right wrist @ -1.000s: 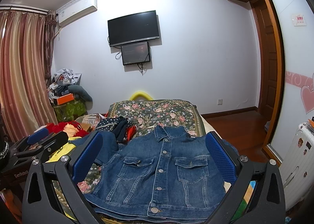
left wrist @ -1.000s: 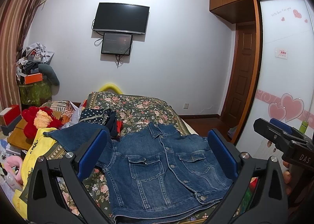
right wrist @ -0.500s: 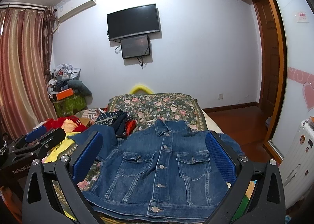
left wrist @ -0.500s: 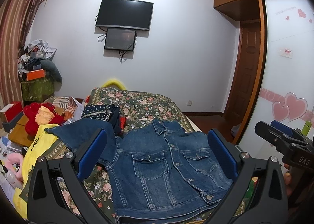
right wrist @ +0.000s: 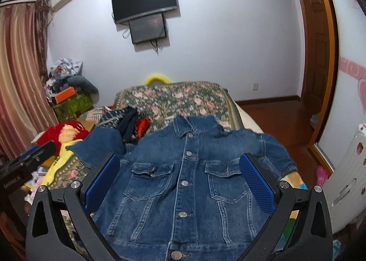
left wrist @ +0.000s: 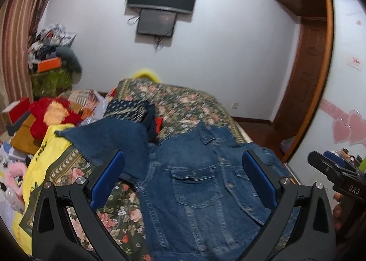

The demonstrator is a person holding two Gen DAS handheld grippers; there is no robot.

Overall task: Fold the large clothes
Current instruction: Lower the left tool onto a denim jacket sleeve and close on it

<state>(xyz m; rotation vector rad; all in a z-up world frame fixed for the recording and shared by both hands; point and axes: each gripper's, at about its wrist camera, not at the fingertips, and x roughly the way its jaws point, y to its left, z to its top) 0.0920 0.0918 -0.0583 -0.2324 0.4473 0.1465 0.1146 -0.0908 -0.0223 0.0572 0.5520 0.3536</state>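
Note:
A blue denim jacket (left wrist: 196, 183) (right wrist: 183, 183) lies front-up and buttoned on the floral bedspread (left wrist: 178, 105) (right wrist: 173, 98), collar away from me, sleeves spread to both sides. My left gripper (left wrist: 183, 158) is open and empty, held above the jacket's left half near the left sleeve (left wrist: 114, 139). My right gripper (right wrist: 179, 160) is open and empty, held above the jacket's chest pockets. Each gripper also shows at the edge of the other's view, the right one (left wrist: 338, 176) and the left one (right wrist: 25, 162).
A pile of dark patterned and red clothes (right wrist: 128, 121) lies past the left sleeve. A red plush toy (left wrist: 52, 114), a yellow bag (left wrist: 43, 153) and clutter fill the left side. A wardrobe with heart stickers (left wrist: 343, 105) and a white radiator (right wrist: 347, 181) stand on the right.
Both grippers have moved forward and lower toward the jacket, which now fills more of each view. Both stay open and empty. The jacket has not moved.

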